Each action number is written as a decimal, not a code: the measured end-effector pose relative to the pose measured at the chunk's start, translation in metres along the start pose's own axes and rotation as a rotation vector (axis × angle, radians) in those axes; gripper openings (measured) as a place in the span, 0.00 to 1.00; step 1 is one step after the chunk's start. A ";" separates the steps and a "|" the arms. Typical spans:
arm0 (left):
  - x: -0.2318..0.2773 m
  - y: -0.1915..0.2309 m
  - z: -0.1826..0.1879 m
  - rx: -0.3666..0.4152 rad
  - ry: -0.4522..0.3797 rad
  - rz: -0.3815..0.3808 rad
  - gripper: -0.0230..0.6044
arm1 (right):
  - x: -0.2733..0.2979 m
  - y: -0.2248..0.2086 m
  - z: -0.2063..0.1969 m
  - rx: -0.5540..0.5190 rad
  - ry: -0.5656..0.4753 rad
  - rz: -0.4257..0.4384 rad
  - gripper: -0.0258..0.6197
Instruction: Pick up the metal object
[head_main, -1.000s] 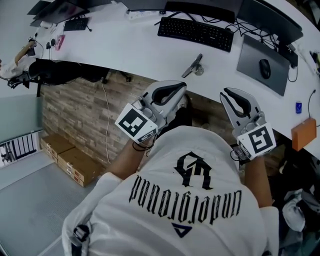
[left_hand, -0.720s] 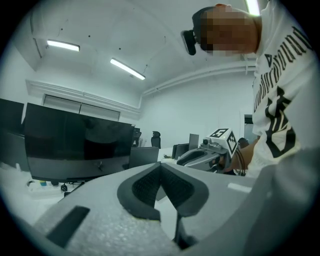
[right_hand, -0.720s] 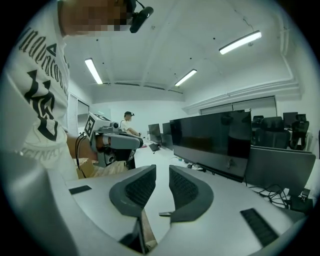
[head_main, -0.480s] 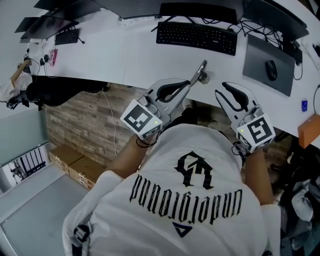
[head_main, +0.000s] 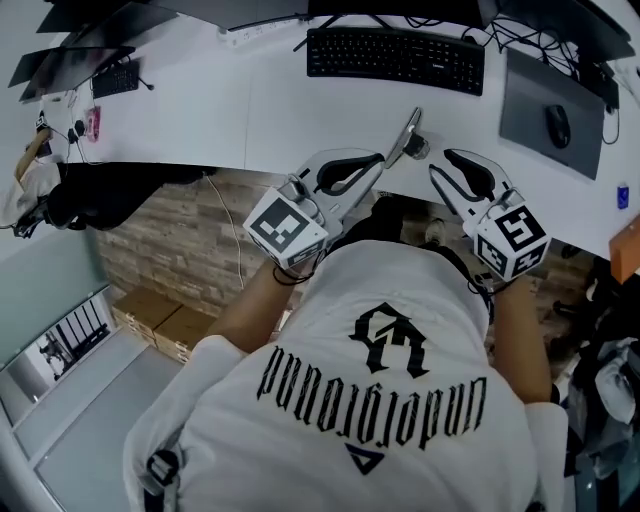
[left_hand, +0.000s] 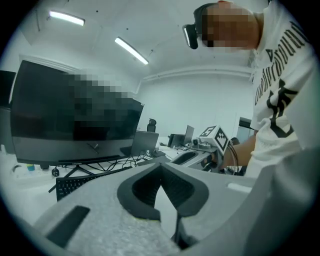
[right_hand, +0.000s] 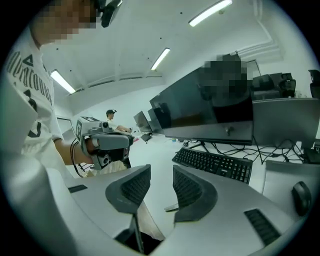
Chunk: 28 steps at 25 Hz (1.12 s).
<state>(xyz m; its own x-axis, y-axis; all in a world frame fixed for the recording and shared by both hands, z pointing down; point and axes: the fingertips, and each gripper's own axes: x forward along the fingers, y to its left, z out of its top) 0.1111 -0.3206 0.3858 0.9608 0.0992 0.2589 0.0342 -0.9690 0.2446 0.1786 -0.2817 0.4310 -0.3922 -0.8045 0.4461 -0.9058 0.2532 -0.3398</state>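
A metal object (head_main: 405, 138) lies at the edge of the white worktop (head_main: 280, 100), just short of the keyboard (head_main: 395, 58). Also short of the keyboard, the left gripper (head_main: 380, 160) has its jaws pressed together. The right gripper (head_main: 440, 164) jaws have just been opening and are spread, pinching nothing.

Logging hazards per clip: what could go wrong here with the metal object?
The metal object lies at the desk edge; a nudge from the shut left tongs beside it might tip it off. The right tongs, just opened with nothing between them, may graze it sideways.
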 end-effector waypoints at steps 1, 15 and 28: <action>0.003 0.002 -0.004 -0.003 0.009 -0.007 0.06 | 0.004 -0.004 -0.006 0.016 0.012 -0.002 0.22; 0.028 0.035 -0.073 -0.037 0.111 -0.060 0.06 | 0.057 -0.058 -0.102 0.323 0.104 -0.052 0.23; 0.053 0.063 -0.133 -0.077 0.171 -0.046 0.06 | 0.095 -0.076 -0.166 0.525 0.194 -0.083 0.23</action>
<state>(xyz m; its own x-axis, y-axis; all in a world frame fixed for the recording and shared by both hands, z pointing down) 0.1280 -0.3459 0.5390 0.8975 0.1868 0.3994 0.0498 -0.9429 0.3293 0.1834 -0.2883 0.6372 -0.3901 -0.6840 0.6164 -0.7531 -0.1482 -0.6410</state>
